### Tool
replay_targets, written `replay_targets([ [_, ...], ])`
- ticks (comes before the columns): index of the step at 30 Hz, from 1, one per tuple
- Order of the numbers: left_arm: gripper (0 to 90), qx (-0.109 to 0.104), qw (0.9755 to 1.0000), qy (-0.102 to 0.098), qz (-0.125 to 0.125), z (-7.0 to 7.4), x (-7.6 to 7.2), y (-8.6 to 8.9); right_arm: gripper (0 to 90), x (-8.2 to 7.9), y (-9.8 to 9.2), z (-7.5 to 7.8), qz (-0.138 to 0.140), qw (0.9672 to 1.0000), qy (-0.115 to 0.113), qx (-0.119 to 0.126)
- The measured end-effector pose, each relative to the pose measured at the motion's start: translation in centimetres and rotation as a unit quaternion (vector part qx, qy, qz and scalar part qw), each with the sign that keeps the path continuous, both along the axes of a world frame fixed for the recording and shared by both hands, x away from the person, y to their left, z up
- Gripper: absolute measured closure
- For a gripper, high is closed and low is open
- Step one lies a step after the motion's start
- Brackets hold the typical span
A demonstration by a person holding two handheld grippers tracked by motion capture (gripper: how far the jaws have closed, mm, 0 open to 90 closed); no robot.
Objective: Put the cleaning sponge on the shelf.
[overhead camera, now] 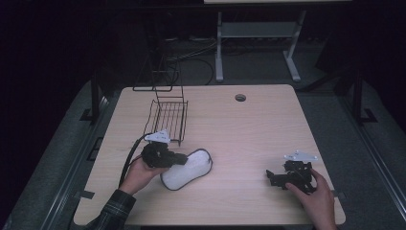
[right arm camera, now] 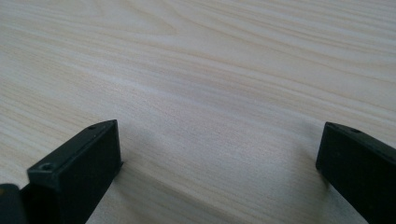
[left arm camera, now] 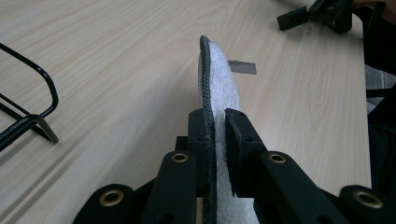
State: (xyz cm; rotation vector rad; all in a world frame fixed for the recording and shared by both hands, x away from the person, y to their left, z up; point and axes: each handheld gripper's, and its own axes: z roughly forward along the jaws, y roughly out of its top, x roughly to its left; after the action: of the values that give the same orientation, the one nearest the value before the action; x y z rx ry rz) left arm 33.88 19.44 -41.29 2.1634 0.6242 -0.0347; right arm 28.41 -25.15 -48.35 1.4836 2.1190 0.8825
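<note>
A white fleecy insole-shaped pad [overhead camera: 189, 170] with a black cord rim lies left of the table's middle. My left gripper [overhead camera: 181, 159] is shut on its near-left edge. In the left gripper view the pad [left arm camera: 223, 79] stands on edge between the two pads [left arm camera: 238, 135], which press on both of its faces. My right gripper [overhead camera: 272, 176] rests low over the table at the front right, held by a hand. In the right gripper view it [right arm camera: 219, 149] stands wide open over bare wood, with nothing between the jaws.
A black wire rack [overhead camera: 168, 116] stands just behind the left gripper, and its foot [left arm camera: 29, 122] shows at the left of the left gripper view. A cable hole [overhead camera: 240, 97] is at the table's back. Grey tape [left arm camera: 243, 67] lies beyond the pad.
</note>
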Motion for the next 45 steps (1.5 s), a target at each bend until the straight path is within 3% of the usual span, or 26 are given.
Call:
replay_targets([
  [9,82.2,-0.008,0.9998,-0.016,0.006,1.0,-0.1,0.3,0.0,0.0,0.0,0.0,0.0,1.0,0.0,0.0],
  [27,83.0,-0.027,0.9985,-0.03,0.037,2.9,0.7,1.5,0.0,0.0,0.0,0.0,0.0,1.0,0.0,0.0],
  [45,83.1,-0.038,0.9963,-0.032,0.071,4.1,2.2,3.3,0.0,0.0,0.0,0.0,0.0,1.0,0.0,0.001],
])
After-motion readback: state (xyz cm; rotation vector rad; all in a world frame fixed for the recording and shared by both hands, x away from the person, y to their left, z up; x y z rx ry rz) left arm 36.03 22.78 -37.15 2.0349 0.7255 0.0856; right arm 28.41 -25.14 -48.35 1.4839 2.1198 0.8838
